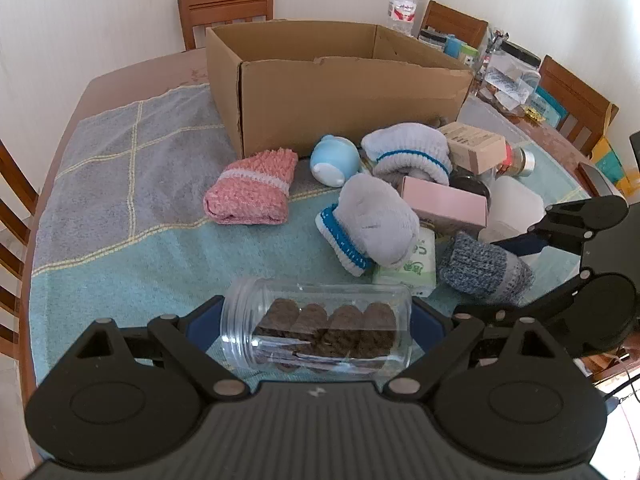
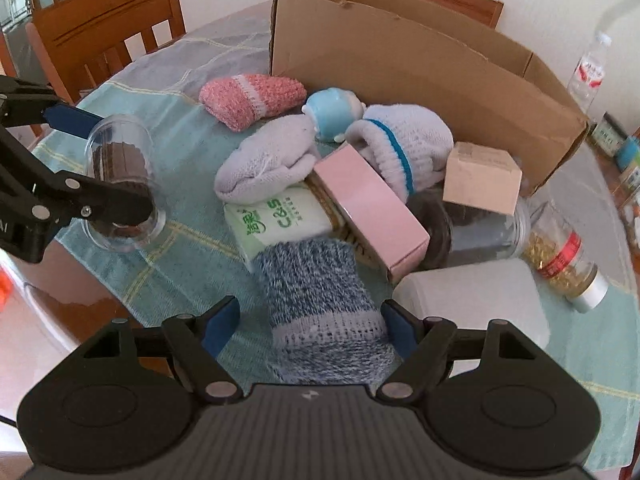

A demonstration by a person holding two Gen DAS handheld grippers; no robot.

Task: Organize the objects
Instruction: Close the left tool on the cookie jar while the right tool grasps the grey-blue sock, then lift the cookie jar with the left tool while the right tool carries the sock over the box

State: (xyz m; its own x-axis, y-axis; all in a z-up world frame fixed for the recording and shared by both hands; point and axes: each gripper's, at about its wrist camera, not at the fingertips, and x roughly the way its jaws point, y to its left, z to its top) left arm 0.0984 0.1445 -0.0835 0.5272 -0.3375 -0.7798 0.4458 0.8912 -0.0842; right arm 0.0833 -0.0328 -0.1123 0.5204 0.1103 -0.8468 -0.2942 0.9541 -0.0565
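Note:
My left gripper (image 1: 316, 326) is shut on a clear plastic jar of brown cookies (image 1: 320, 328), held sideways just above the cloth; the jar also shows in the right wrist view (image 2: 120, 184). My right gripper (image 2: 312, 326) is open around a blue-grey knitted sock (image 2: 320, 304), its jaws on either side of the cuff; the sock also shows in the left wrist view (image 1: 484, 268). An open cardboard box (image 1: 340, 84) stands behind the pile. A pink sock (image 1: 252, 192), a blue toy (image 1: 334, 160), two grey-white socks, a pink box (image 2: 368, 204) and a tissue pack (image 2: 280, 220) lie in the pile.
A teal and grey cloth (image 1: 120, 184) covers the wooden table. Jars (image 2: 560, 264), a white container (image 2: 472, 300) and a small tan box (image 2: 484, 176) lie on the right. A water bottle (image 1: 402, 4) and more jars stand behind the box. Wooden chairs (image 1: 224, 8) surround the table.

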